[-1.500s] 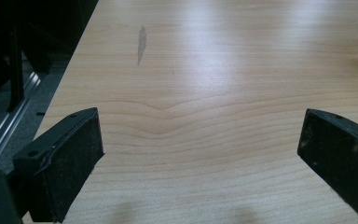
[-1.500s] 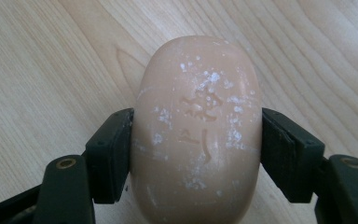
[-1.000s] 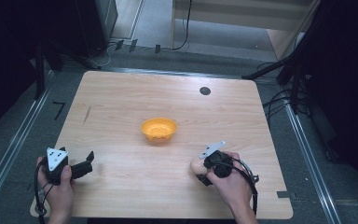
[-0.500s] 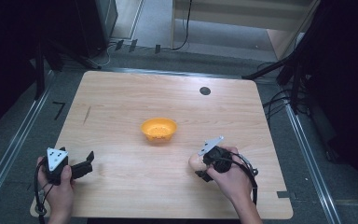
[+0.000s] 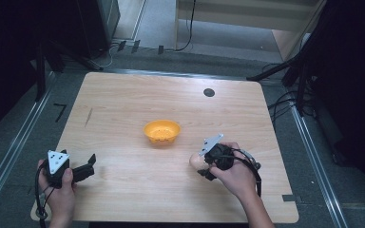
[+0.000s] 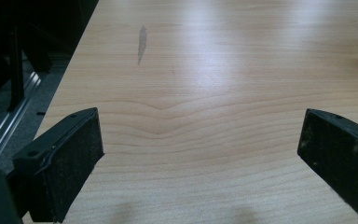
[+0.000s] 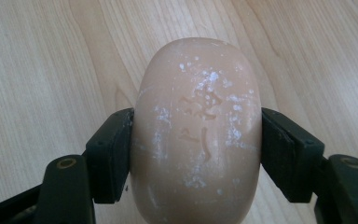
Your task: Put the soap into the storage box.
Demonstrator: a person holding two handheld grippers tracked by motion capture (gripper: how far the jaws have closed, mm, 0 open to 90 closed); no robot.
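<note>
A: Left gripper (image 5: 89,166)?
B: Jaws spread wide over bare table (image 5: 123,104), idle.
A: The bowl (image 5: 161,131)?
B: Mid-table.
A: And the right gripper (image 7: 196,140)?
B: Pinching a soap bar (image 7: 196,130) by its rounded sides; smooth, so it may squirt loose.

a wooden table (image 5: 123,95) holds an orange bowl (image 5: 161,131) near its middle. the left gripper (image 5: 86,170) rests at the near left corner, jaws apart. the right gripper (image 5: 204,166), near right, clasps a pale rounded lump (image 5: 196,162).
</note>
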